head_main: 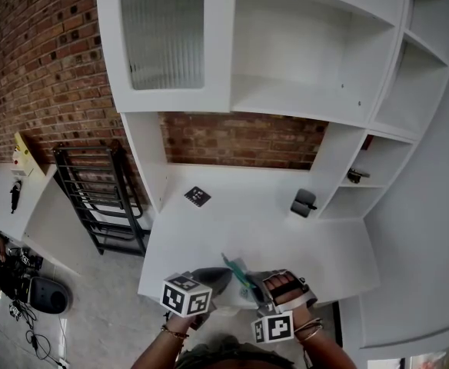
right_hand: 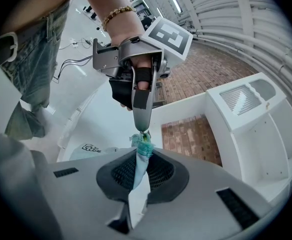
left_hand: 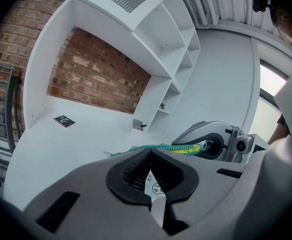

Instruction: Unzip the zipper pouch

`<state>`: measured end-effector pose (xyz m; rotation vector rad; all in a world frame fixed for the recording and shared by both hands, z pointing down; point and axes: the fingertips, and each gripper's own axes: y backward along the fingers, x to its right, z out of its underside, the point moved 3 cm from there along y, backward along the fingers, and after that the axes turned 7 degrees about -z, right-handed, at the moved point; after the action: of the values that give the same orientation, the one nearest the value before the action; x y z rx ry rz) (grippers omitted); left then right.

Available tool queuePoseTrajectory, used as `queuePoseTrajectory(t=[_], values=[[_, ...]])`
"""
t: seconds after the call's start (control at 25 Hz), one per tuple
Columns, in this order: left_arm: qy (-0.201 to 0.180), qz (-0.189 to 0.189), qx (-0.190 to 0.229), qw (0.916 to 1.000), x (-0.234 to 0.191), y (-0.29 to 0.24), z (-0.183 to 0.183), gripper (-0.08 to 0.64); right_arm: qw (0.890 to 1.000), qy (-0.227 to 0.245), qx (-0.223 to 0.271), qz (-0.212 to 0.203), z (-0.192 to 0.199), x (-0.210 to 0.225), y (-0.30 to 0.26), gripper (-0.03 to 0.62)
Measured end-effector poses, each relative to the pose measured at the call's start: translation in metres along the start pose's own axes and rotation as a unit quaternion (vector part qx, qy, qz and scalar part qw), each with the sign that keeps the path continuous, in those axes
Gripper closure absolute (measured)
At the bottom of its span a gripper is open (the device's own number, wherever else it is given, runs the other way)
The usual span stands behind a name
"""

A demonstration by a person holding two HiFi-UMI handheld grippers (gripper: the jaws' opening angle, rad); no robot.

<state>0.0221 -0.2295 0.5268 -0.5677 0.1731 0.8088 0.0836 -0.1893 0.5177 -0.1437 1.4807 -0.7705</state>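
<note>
In the head view, the left claw (head_main: 226,272) and right claw (head_main: 260,286) hold a small white fabric pouch with a teal zipper (head_main: 241,272) above the front edge of the white tabletop (head_main: 209,237). In the left gripper view, the left claw is clamped shut on one pouch end, above the tabletop. In the right gripper view, the right claw is closed tight on the other end.

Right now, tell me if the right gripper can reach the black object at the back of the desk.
Probably not yet. The desk up to the black object is bare, but the right gripper is shut on the zipper pouch, which the left gripper also clamps; it must let go first.
</note>
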Motion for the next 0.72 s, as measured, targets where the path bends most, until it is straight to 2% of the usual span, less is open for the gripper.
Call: queuePoseTrajectory(t=[0.16, 0.36, 0.72], values=[[-0.012, -0.015, -0.002, 0.9998, -0.003, 0.002, 0.001, 0.557, 1.0, -0.004, 0.004, -0.003, -0.002, 0.0, 0.003, 0.584], [-0.002, -0.02, 0.002, 0.9998, -0.009, 0.006, 0.002, 0.557, 1.0, -0.01, 0.008, 0.0, -0.007, 0.003, 0.008, 0.584], [-0.011, -0.045, 0.006, 0.9989, -0.023, 0.01, -0.001, 0.555, 1.0, -0.022, 0.02, 0.005, -0.014, 0.013, 0.02, 0.584]])
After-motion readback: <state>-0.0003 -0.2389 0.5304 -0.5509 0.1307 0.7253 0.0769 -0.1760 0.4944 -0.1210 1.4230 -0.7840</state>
